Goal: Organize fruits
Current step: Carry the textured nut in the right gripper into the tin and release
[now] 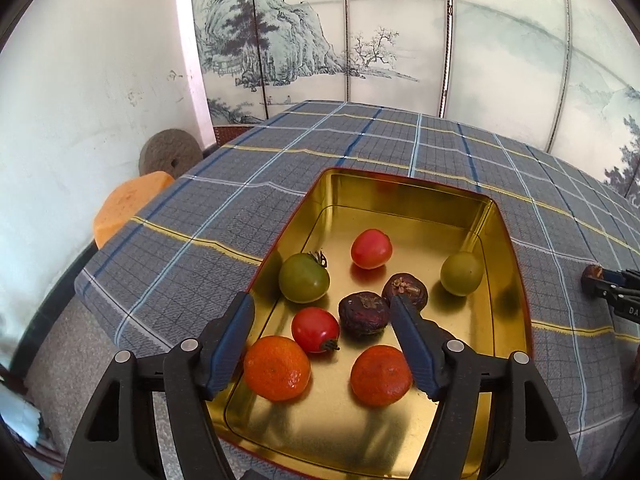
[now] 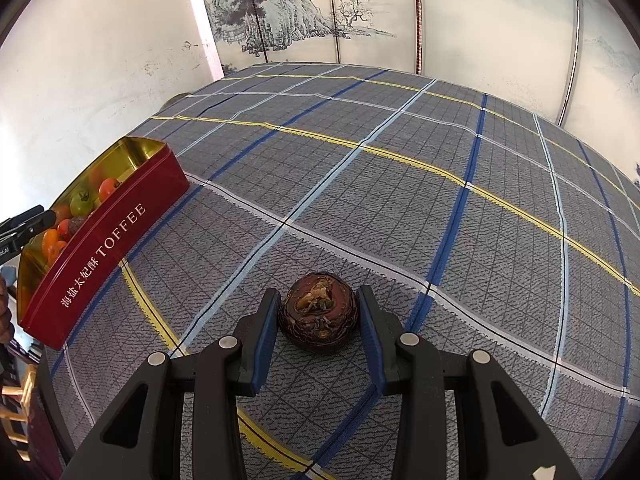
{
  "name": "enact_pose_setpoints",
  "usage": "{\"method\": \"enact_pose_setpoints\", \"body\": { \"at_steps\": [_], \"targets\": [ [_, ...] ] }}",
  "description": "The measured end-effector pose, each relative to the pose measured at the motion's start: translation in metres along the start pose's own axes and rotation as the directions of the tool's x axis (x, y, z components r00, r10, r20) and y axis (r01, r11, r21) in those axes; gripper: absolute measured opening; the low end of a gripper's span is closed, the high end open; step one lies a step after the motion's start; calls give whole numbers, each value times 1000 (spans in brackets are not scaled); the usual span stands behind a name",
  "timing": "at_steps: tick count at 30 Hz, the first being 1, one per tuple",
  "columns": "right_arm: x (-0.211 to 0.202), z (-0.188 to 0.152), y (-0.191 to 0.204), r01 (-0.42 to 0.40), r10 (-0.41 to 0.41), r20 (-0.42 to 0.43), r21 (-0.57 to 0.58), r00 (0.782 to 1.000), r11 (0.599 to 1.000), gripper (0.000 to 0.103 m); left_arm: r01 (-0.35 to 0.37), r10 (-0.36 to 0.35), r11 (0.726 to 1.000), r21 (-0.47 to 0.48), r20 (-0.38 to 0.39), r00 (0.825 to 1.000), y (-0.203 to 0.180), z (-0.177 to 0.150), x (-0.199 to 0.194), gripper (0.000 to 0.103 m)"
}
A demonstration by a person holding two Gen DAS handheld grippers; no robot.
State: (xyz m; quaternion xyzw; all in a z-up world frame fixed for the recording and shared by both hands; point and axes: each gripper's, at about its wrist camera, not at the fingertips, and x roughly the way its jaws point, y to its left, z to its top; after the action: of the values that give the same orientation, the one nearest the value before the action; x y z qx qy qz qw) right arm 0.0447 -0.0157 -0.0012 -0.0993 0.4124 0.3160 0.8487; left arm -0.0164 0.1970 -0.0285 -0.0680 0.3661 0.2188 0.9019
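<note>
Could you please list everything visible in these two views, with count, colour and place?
Tin: one, red outside, gold inside, on the table.
Tomatoes: four, two red, two green, in the tin.
Tangerines: two, orange, tin's near end.
Water chestnuts: two, dark brown, tin's middle.
Loose water chestnut: one, dark brown, on the tablecloth.
Tablecloth: one, grey plaid.
Painted screen: behind the table.
Left gripper: open above the tin.
Right gripper: straddling the loose water chestnut.

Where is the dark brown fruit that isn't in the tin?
In the right wrist view, the dark brown wrinkled fruit sits on the plaid tablecloth between the right gripper fingers, right of the red toffee tin.
</note>
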Motion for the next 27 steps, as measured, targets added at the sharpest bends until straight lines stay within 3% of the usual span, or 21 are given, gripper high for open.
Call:
{"method": "enact_pose_setpoints", "body": {
  "at_steps": [7,11,17,27],
  "targets": [
    [0,1,9,18,-18,3,-41,1000,999,35,-31,31,999,-9,19,999,-3,-2,-20,73],
    [-6,-4,16,-13,13,17,-14,1000,1000,35,-42,42,999,-18,26,999,-2,-4,-32,77],
    [-35,3,58,-117,120,69,-46,990,992,35,-61,62,998,-18,52,997,1,-7,-47,81],
    [-67,25,159,-295,318,106,-186,942,937,35,-110,114,993,-43,97,989,20,-14,-69,84]
  ]
}}
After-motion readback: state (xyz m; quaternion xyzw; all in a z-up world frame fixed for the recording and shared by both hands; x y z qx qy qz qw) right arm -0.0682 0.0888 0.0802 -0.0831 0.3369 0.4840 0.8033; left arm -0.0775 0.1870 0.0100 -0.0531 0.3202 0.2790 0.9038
